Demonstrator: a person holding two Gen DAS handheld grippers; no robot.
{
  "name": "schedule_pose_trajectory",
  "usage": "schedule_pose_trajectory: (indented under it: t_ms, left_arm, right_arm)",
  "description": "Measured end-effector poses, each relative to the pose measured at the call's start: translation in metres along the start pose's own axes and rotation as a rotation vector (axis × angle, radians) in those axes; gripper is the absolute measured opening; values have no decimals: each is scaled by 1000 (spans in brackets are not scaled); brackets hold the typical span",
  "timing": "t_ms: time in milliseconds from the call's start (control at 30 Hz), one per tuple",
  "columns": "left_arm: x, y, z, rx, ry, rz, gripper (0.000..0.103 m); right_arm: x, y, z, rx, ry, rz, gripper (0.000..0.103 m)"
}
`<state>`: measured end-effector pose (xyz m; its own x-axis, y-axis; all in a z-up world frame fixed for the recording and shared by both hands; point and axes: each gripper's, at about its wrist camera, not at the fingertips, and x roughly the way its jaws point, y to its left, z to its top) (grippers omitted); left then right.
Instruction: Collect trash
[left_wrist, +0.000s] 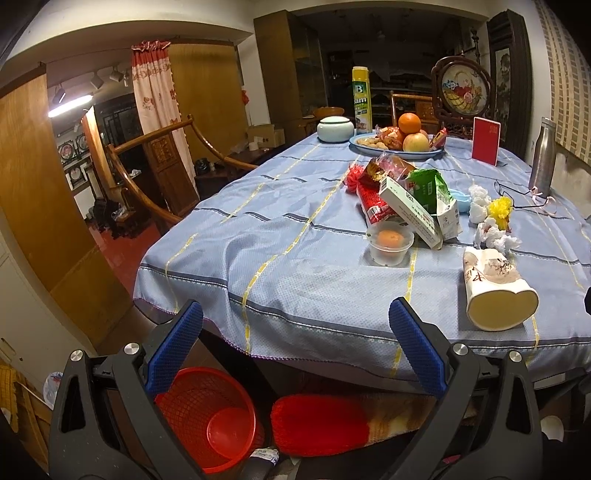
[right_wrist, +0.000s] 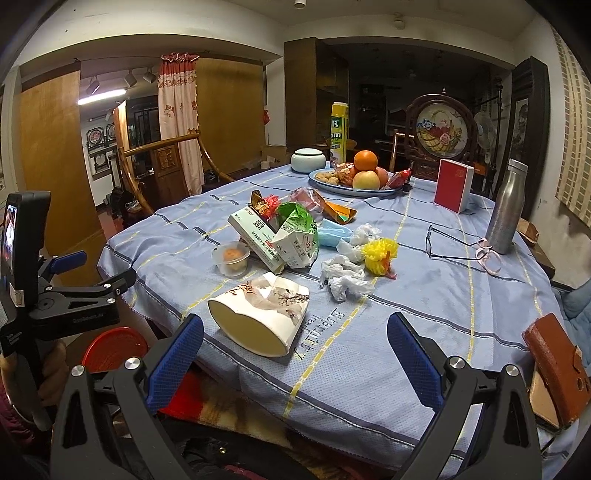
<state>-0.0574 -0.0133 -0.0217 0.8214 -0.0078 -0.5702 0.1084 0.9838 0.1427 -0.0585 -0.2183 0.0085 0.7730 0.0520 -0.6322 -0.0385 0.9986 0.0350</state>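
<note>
Both claws stand wide open and hold nothing. Just ahead of the right gripper (right_wrist: 295, 347), slightly to its left, a white paper box (right_wrist: 258, 314) lies on its side at the near edge of the table (right_wrist: 424, 314), its long axis slanting away to the right, open end toward the claw. From the left gripper (left_wrist: 295, 343) that box (left_wrist: 496, 288) sits well off to the right, so the right hand looks better placed. Beyond lie crumpled tissues (right_wrist: 343, 277) and cartons (right_wrist: 273, 236). A red basket (left_wrist: 207, 413) waits on the floor below the left claw.
</note>
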Motion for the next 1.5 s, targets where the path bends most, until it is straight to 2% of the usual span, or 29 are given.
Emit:
schedule_pose_trajectory:
  t_ms: [1000,1267,1500]
  left_arm:
    - [7,1,-1,-7,19,2,97]
    - [16,6,-3,-17,43,13,97]
    - [37,21,-7,-53,95,28,97]
  right_arm:
    - [10,8,-4,-1,22,32,97]
    - [30,13,-5,4,71,74,97]
    - [69,22,-7,8,150,105,97]
